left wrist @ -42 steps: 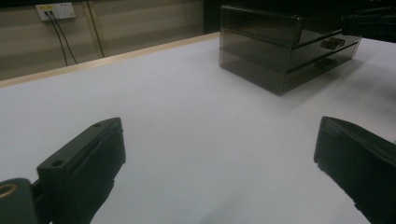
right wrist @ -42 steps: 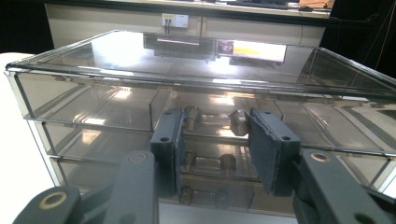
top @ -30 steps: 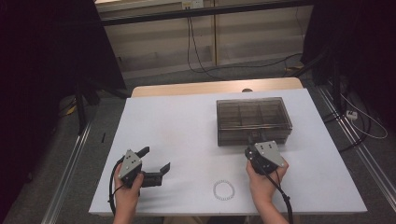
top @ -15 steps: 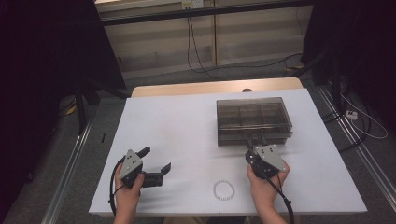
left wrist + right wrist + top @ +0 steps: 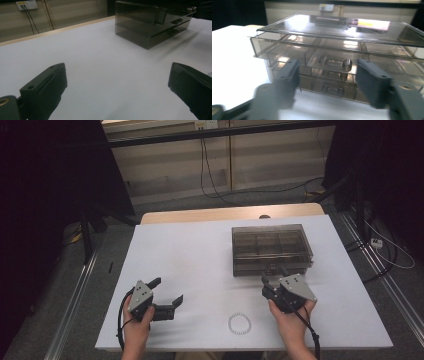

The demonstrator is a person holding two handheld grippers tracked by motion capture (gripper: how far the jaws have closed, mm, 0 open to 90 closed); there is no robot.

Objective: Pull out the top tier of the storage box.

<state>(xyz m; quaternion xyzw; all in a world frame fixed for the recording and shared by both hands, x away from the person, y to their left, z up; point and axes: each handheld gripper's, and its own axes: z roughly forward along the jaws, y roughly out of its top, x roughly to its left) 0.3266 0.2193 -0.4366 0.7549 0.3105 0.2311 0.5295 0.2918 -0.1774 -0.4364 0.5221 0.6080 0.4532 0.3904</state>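
Two hand-held grippers work a white counter [image 5: 200, 250]: nearest, a small beaded ring [image 5: 239, 323] lies untouched, the left gripper [image 5: 167, 295] idling with fingers spread. The right gripper [image 5: 327, 75], fingers just widened around nothing since the earlier frame, faces the smoky clear-plastic drawer box [image 5: 271, 248] mid-counter; next, probably, pinching a drawer knob [image 5: 347, 64].

The right gripper [image 5: 328, 82] has just been opening, its 2 jaws now either side of the top drawer's handle [image 5: 347, 64] on the smoky drawer box [image 5: 332, 32], nothing gripped
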